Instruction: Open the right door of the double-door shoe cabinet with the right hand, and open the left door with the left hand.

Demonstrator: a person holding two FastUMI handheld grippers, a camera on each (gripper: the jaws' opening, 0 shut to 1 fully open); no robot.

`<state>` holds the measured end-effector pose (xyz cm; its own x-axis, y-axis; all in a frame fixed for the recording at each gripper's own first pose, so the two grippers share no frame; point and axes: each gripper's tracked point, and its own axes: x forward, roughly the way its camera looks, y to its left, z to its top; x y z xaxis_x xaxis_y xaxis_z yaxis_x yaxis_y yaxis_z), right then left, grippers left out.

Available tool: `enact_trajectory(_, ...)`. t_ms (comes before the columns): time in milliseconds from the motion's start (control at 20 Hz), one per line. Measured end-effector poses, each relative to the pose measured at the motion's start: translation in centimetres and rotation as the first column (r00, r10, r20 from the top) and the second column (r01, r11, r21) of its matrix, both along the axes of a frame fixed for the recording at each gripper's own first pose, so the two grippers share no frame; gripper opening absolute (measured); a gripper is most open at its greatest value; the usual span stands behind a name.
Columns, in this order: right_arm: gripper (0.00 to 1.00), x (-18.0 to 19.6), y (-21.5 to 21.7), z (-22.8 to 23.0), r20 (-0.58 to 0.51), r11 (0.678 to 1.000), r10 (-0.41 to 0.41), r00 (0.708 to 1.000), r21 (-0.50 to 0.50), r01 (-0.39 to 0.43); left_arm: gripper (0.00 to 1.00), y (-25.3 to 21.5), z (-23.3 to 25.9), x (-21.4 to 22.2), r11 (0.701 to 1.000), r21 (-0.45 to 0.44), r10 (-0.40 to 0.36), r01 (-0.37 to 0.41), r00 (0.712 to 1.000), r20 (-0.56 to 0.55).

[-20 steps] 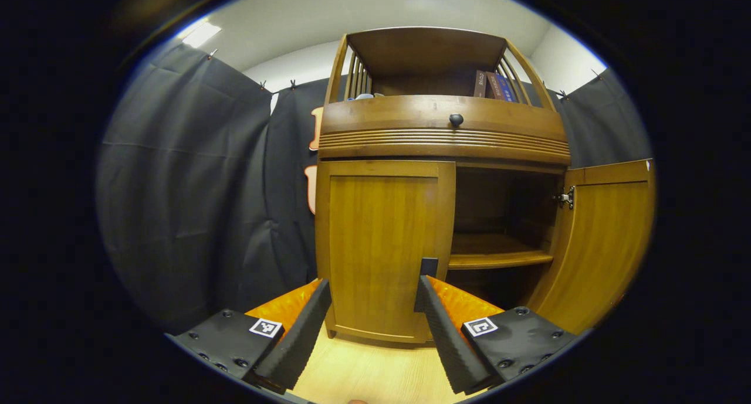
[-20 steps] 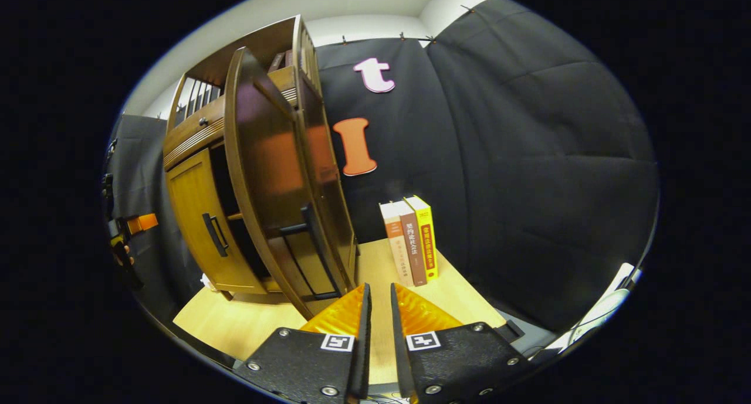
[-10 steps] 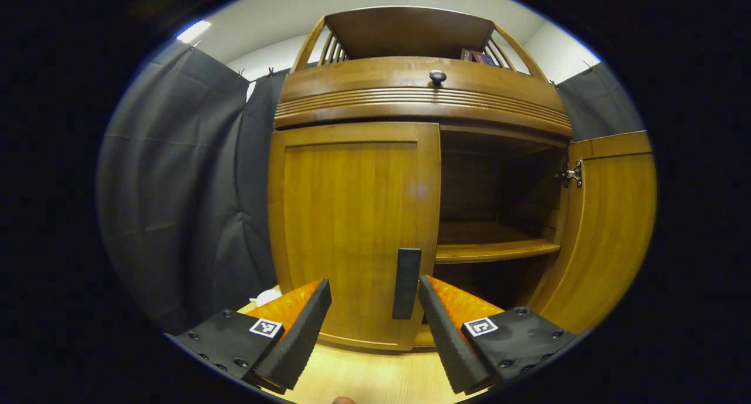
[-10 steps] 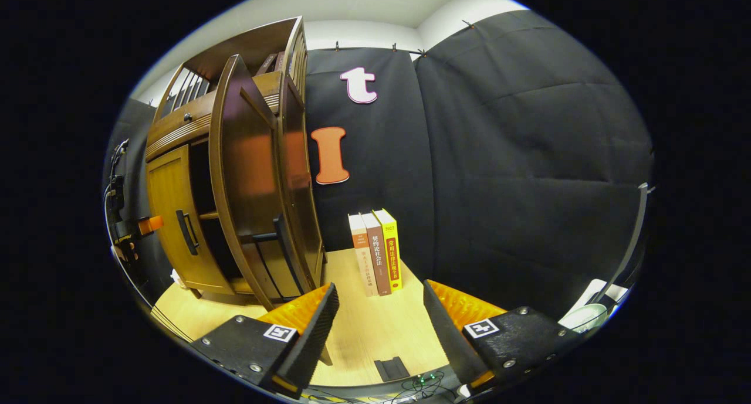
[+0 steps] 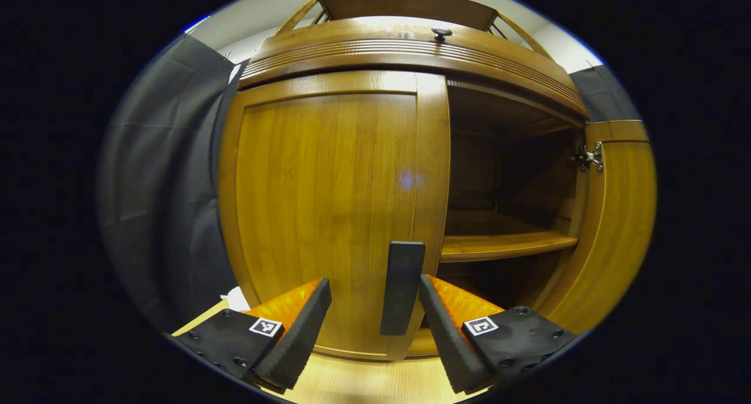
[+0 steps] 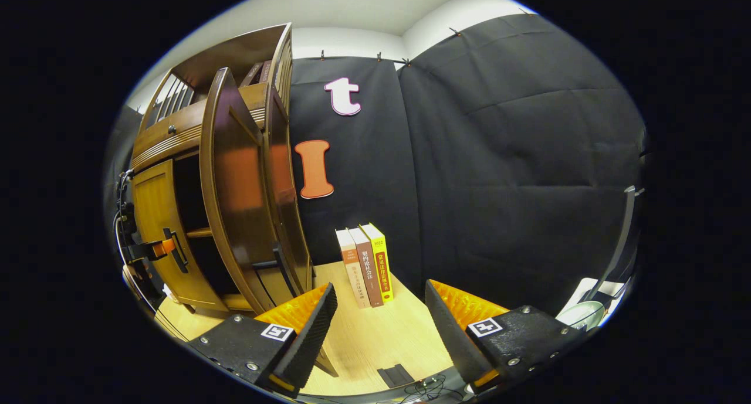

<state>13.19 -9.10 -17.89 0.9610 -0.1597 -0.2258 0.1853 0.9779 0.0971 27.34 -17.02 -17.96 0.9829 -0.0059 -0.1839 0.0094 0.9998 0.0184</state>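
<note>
A: What has moved since a second ago?

B: The left gripper (image 5: pixel 374 310) has closed in on the shoe cabinet (image 5: pixel 410 52), so the left door (image 5: pixel 328 210) now looms much larger. The right gripper (image 6: pixel 378 319), nearly closed a second ago, now stands spread wide and has drawn back from the right door (image 6: pixel 234 187).

A: What else is around?

B: Going by size: the booth's black cloth wall (image 6: pixel 516 169), the pale wooden table (image 6: pixel 375 339) under the cabinet, then three upright books (image 6: pixel 365 265) near the cabinet's right side. Some white thing (image 5: pixel 237 298) sits by the cabinet's left foot, too cut off to identify.

A: And the doors themselves?

B: The left door is shut, glossy honey-brown, with a dark vertical handle (image 5: pixel 402 287) at its inner edge. The right door is swung open, showing a shelf (image 5: pixel 504 244) and a hinge (image 5: pixel 588 156). The interior behind is dark and hard to read.

A: The left gripper's state?

B: Fingers wide apart, holding nothing. The handle shows between them, nearer the right-hand finger (image 5: pixel 446 328); whether they touch I cannot tell.
</note>
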Motion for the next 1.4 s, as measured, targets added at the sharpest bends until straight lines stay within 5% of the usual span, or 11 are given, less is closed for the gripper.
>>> enact_trajectory(250,0.99,-0.1,0.2,0.2,-0.003,1.0,-0.014,1.0,-0.013,0.014,0.95,-0.4,-1.6,1.5,1.0,0.011,-0.028,0.028,1.0,-0.005)
enact_trajectory(350,0.99,-0.2,0.3,0.2,-0.006,1.0,-0.014,1.0,-0.023,0.014,0.89,-0.8,-1.7,2.1,0.999,0.002,-0.051,0.051,0.999,0.004)
enact_trajectory(650,0.99,-0.5,0.5,0.5,-0.006,0.999,-0.004,1.0,-0.033,0.004,0.45,-2.6,-1.5,2.3,0.994,0.029,-0.11,0.108,0.992,0.056)
enact_trajectory(1200,0.99,-0.9,1.3,1.7,0.009,0.995,0.071,0.997,-0.074,-0.071,0.24,-2.0,-1.2,-0.1,0.992,0.02,-0.126,0.124,0.989,0.074)
enact_trajectory(1400,0.92,-1.3,2.4,2.2,0.015,0.987,0.137,0.99,-0.083,-0.135,0.25,-0.6,-1.0,-4.0,0.991,-0.016,-0.131,0.133,0.989,0.068)
